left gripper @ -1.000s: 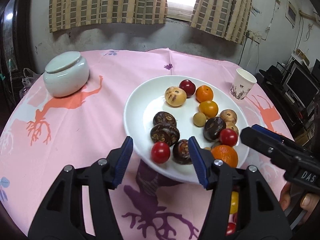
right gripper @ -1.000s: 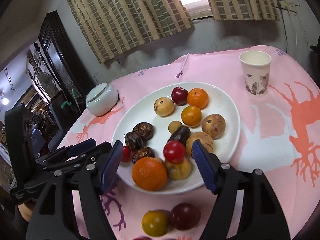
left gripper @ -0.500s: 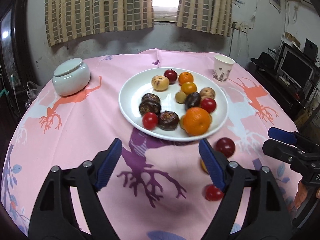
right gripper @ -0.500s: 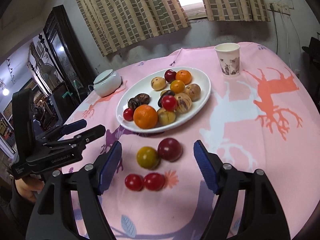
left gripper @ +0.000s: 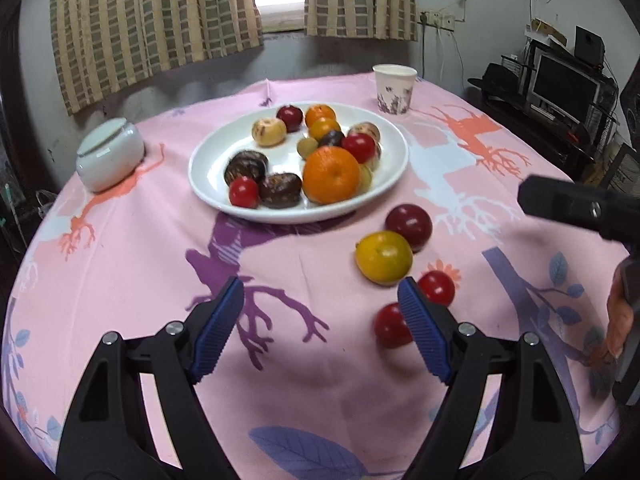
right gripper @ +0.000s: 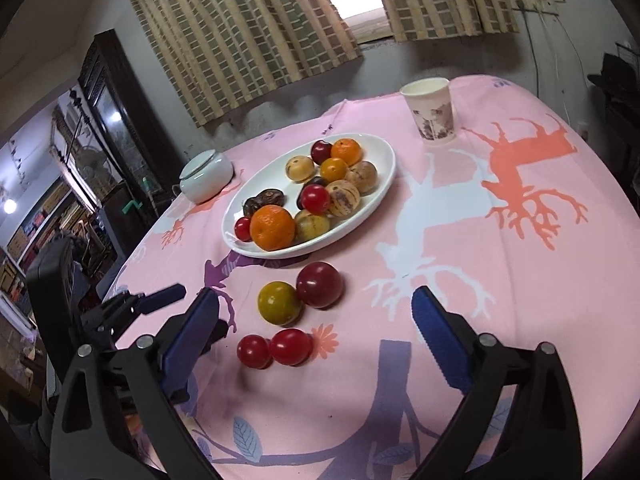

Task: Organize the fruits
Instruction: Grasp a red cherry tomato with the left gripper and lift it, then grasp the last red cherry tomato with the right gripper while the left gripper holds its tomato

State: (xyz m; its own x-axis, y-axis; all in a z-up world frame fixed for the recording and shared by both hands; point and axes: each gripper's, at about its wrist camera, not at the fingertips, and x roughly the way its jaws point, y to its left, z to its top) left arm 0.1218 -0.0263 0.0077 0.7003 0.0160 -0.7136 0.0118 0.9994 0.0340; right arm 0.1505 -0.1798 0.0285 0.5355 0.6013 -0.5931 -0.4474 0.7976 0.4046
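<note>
- Left gripper (left gripper: 320, 322): jaws spread, empty, above the cloth (left gripper: 132, 280).
- Right gripper (right gripper: 316, 324): jaws spread, empty.
- Plate (right gripper: 376, 200) holds most fruit.
- Plum (right gripper: 319, 284), yellow fruit (right gripper: 279, 303) and two tomatoes (right gripper: 290, 346) lie on the cloth near the plate.

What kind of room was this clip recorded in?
Most likely a lived-in home room, not a lab: a round table under a pink printed tablecloth, checked curtains over a small window, a dark wooden cabinet, and a monitor on a cluttered side desk.
</note>
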